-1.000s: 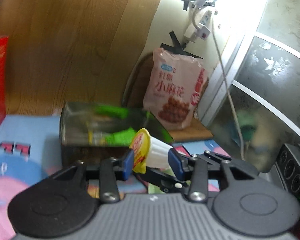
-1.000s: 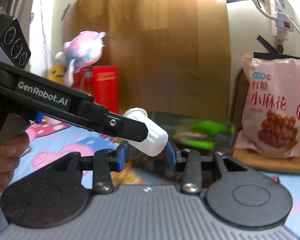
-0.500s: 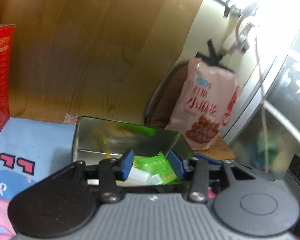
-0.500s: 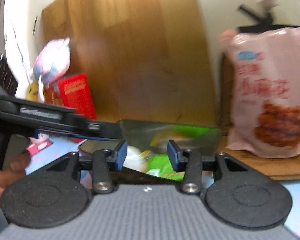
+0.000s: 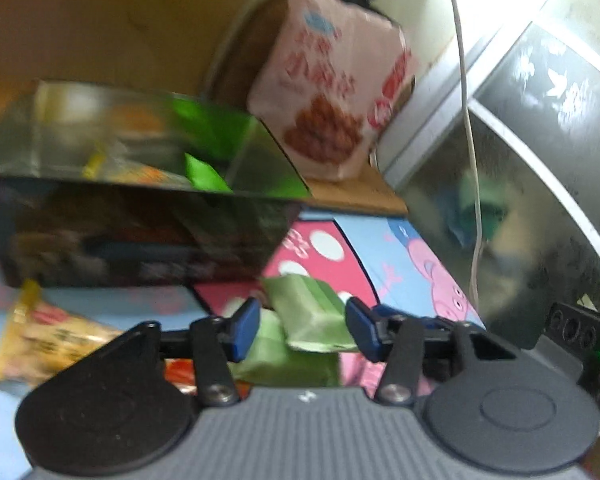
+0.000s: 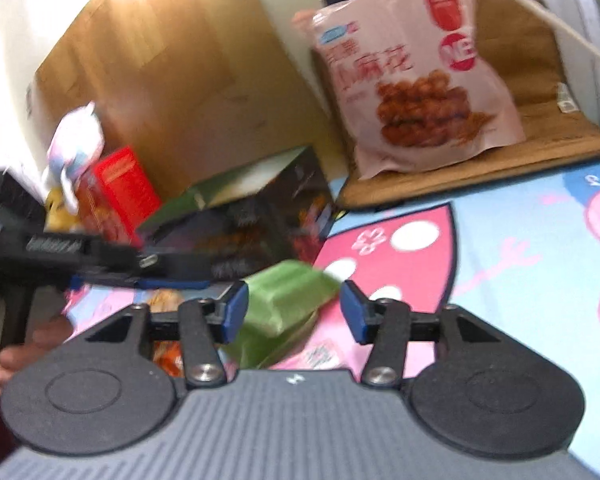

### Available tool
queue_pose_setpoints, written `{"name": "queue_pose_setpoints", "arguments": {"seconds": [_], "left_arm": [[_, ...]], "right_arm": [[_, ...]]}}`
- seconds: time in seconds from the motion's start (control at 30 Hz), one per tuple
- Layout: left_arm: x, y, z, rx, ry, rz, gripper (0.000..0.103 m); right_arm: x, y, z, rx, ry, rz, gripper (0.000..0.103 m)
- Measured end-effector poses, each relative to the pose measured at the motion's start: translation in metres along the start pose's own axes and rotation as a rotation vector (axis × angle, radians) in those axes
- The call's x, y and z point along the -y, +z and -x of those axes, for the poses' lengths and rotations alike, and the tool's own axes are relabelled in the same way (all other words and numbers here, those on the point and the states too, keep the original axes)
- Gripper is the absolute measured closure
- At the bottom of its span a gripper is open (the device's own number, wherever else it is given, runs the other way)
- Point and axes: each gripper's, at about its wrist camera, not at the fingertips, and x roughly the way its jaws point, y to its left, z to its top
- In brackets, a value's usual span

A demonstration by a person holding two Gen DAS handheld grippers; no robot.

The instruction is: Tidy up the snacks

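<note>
Reaching for the next snack: both claws, left [image 5: 302, 328] and right [image 6: 292, 312], just widened and empty, flanking green packets [image 5: 312, 320] on the cartoon mat [image 6: 500, 240] beside the tin box [image 5: 140, 184]. Next: closing squarely, then lifting into the box.
</note>
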Motion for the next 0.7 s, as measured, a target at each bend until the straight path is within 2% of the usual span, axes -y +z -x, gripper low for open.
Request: {"name": "queue_pose_setpoints", "arguments": {"seconds": [0.07,0.13,0.27,0.37,0.5,0.7], "left_arm": [[0.005,-0.002,-0.010,-0.010,0.010,-0.007,0.050],[0.008,-0.003,-0.022,-0.019,0.023,-0.013,0.055],[0.016,-0.006,-0.022,0.009,0.079,-0.042,0.061],[0.025,-0.010,0.000,0.040,0.070,-0.074,0.061],[0.031,-0.029,0.040,0.095,0.063,-0.100,0.061],[0.020,-0.088,0.107,0.157,0.077,-0.058,0.059]], "right_arm": [[-0.009,-0.003,-0.008,-0.030,0.007,0.067,0.046],[-0.015,-0.006,-0.017,-0.055,0.004,0.119,0.048],[-0.021,-0.007,-0.025,-0.047,-0.038,0.154,0.057],[-0.033,-0.012,-0.013,0.002,-0.043,0.192,0.057],[-0.066,-0.024,0.008,0.062,-0.037,0.305,0.058],[-0.119,-0.058,0.026,0.065,0.026,0.461,0.058]]}}
